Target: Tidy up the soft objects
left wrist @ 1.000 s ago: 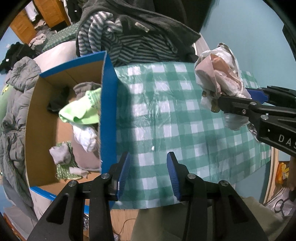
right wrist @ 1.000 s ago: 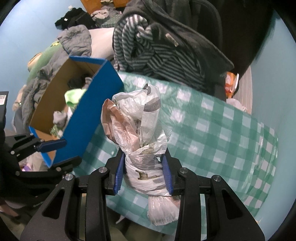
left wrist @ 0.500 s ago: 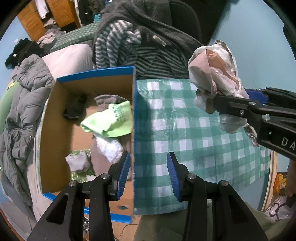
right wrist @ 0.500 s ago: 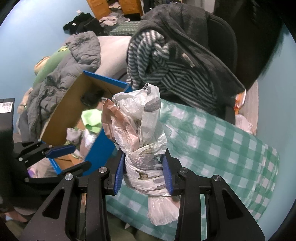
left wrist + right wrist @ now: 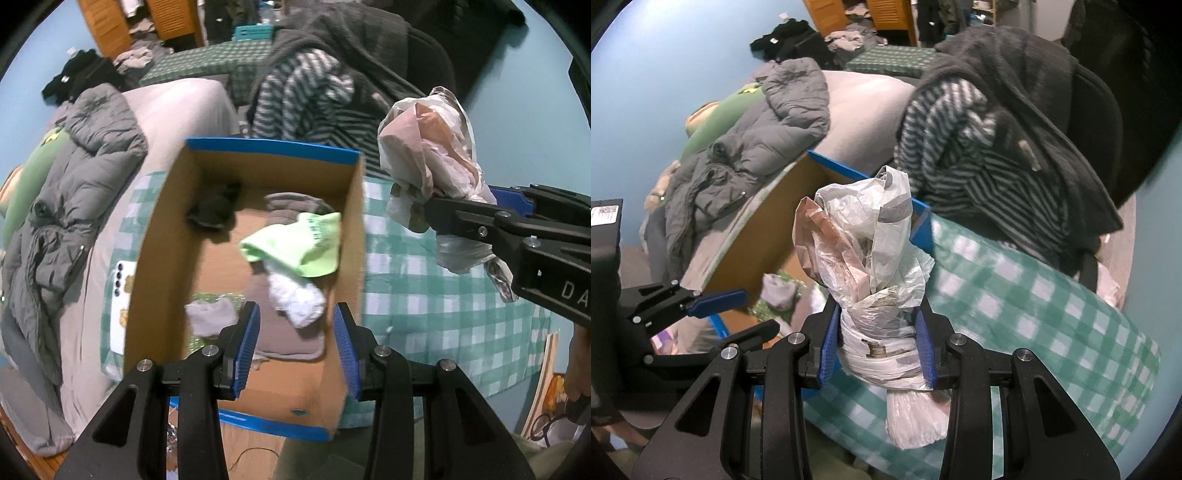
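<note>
1. We see the right gripper [image 5: 879, 345] clamped on a bundle of plastic bags [image 5: 868, 258], held above the checked tablecloth [image 5: 1034, 314] beside the cardboard box [image 5: 162, 236].
2. Our left gripper [image 5: 297, 341] hangs over the box, jaws apart, holding nothing.

Box floor [image 5: 221, 258] partly hidden under clothes, checked cloth [image 5: 1015, 295] motion-blurred, box [image 5: 768, 236] half behind bag bundle [image 5: 871, 258]

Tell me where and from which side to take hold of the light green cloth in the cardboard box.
Grip the light green cloth at its raised, bunched middle, coming straight down through the open top of the cardboard box. The box wall stands close on its right side and it lies draped over a white cloth, so a side approach looks blocked.
</note>
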The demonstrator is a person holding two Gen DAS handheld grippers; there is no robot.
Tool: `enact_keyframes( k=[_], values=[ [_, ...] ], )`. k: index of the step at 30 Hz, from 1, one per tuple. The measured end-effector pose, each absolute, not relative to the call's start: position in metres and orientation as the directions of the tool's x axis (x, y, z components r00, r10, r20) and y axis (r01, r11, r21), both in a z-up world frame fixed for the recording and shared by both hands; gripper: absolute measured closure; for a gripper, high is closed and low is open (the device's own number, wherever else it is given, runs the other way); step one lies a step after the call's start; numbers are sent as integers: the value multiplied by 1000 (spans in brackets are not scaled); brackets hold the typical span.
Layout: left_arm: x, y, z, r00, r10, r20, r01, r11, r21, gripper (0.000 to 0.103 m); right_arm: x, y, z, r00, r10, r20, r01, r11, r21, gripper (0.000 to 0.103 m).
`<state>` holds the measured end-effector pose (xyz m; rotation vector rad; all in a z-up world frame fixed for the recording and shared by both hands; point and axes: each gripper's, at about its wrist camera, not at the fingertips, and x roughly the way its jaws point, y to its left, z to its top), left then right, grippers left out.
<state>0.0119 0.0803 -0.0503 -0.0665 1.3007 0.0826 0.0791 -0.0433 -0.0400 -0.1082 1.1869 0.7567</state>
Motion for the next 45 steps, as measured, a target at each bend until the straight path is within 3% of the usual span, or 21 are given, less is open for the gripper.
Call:
enact_keyframes(
  k=[20, 25, 29, 38, 42, 45],
  values=[
    [6, 157, -62, 245, 73, -967, -218, 976, 18, 61, 86, 50, -68, 56, 471, -880, -618, 709, 340, 67],
    [8, 166, -61, 245, 87, -966, -234, 972, 28, 61, 88, 57, -70, 57, 465, -883, -607, 718, 339, 62],
    [9, 169, -60, 242, 85, -966, -238, 971, 26, 60, 89, 58, -65, 70, 470, -880, -601, 724, 338, 50],
    [3, 165, -49, 251, 94, -963, -247, 969, 30, 45, 90, 47, -45, 121, 458, -881, -590, 746, 308, 39],
    [0, 163, -36, 270, 98, -958, -257, 966, 26, 32, 87, 38, -31, 144, 462, -875, -592, 749, 298, 38],
    [-3, 161, -23, 290, 100, -952, -262, 965, 21, 28, 86, 31, -21, 160, 457, -875, -587, 757, 289, 37]
  ],
)
